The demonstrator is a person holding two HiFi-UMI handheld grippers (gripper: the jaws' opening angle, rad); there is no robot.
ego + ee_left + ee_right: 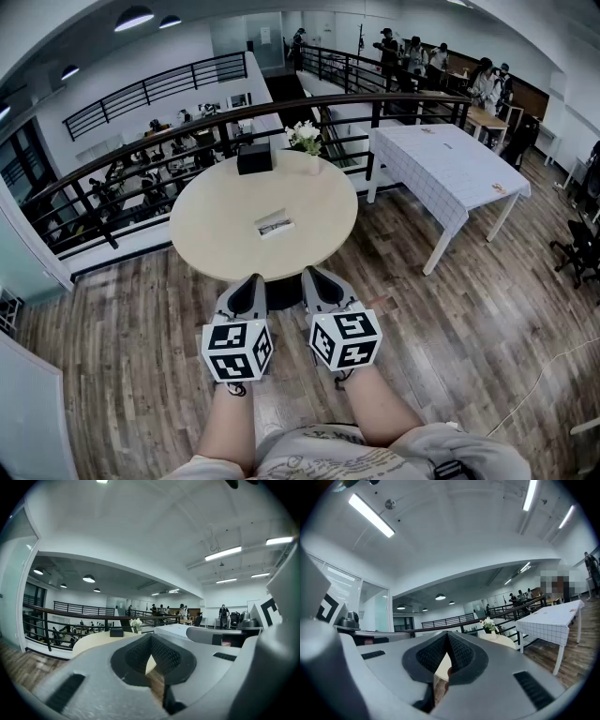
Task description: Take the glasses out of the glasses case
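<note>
The glasses case (274, 224) is a small pale oblong with a dark middle, lying near the centre of the round beige table (216, 234). At this distance I cannot make out the glasses. My left gripper (246, 287) and right gripper (317, 279) hang side by side in front of the table's near edge, well short of the case. Both are shut with nothing held. In the left gripper view the left gripper (151, 641) has its dark pads meeting at the tip, and in the right gripper view the right gripper (447, 639) does too. Neither gripper view shows the case.
A black box (254, 157) and a vase of white flowers (305, 139) stand at the table's far edge. A curved black railing (112, 187) runs behind it. A white-clothed rectangular table (450, 164) stands to the right, with an office chair (581, 248) at the far right. People stand at the back.
</note>
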